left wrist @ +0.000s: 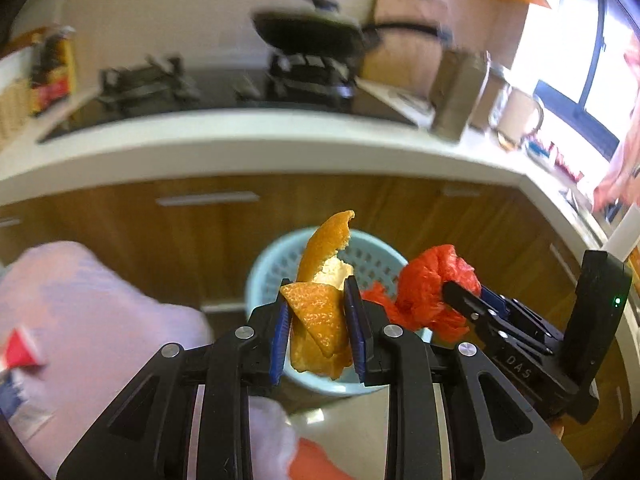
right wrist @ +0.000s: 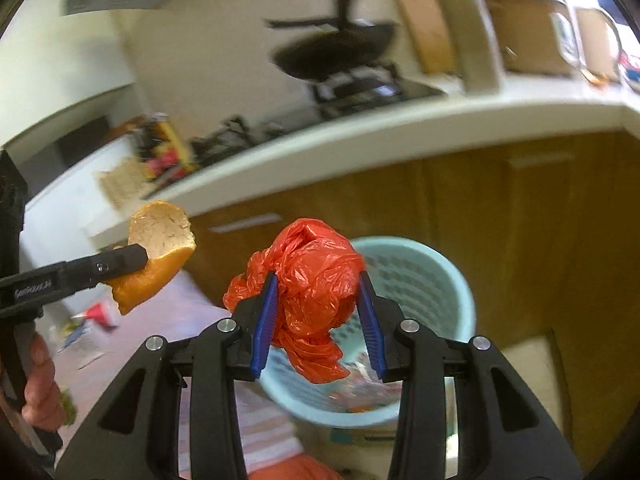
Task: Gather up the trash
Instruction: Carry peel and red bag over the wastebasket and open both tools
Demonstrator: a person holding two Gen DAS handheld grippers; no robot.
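Background blurred: worktop (left wrist: 248,136), stove, pan hard to make out. Bin contents (right wrist: 360,392) smeared, unreadable.

Left gripper (left wrist: 316,320) fingers clamped on orange peel (left wrist: 320,312): curled, pith showing, above light blue basket (left wrist: 260,280).

Right gripper (right wrist: 318,320) fingers clamped on crumpled red plastic bag (right wrist: 316,280), hanging over same basket rim.
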